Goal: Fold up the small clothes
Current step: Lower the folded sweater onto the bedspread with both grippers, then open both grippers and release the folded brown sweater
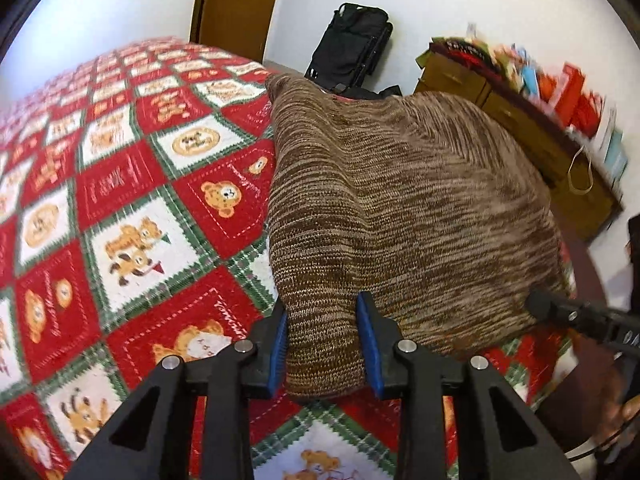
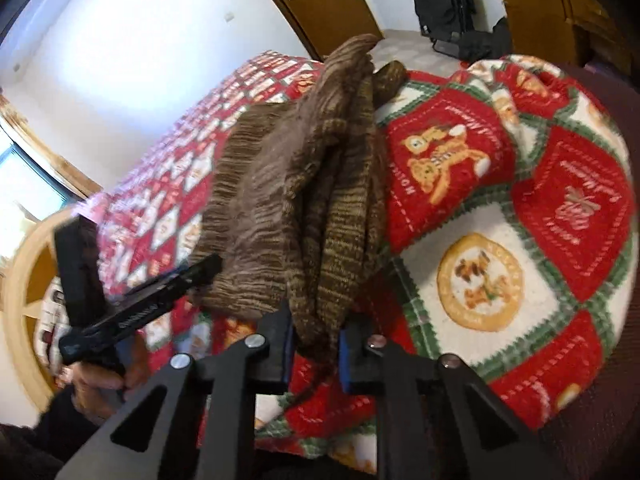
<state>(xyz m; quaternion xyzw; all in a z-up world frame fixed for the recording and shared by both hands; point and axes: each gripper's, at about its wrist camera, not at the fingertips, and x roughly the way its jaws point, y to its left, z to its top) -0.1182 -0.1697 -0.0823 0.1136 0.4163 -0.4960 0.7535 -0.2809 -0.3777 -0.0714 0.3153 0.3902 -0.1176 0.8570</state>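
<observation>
The brown knit garment (image 1: pixel 400 208) is held up over the bed, above the red quilt with teddy bears (image 1: pixel 132 208). Both grippers have hold of it at its near edge.

The left gripper (image 1: pixel 322 344) has a fold of the knit between its blue fingers (image 1: pixel 367 344). The fingers are set fairly narrow and the cloth fills the gap, so it looks pinched. From these fingers the garment spreads out ahead and to the right, broad and flat.

The right gripper (image 2: pixel 314 350) has its fingers closed narrow on a bunched edge. From these fingers the garment (image 2: pixel 296 200) runs straight ahead and away, long and thin, with layers hanging side by side.

Each gripper can be seen in the other's view, off to the side. They are near each other, on the same edge.

I think the next move depends on this: the long way of the garment points away from both sets of fingers, so laying it down flat means moving both together.
</observation>
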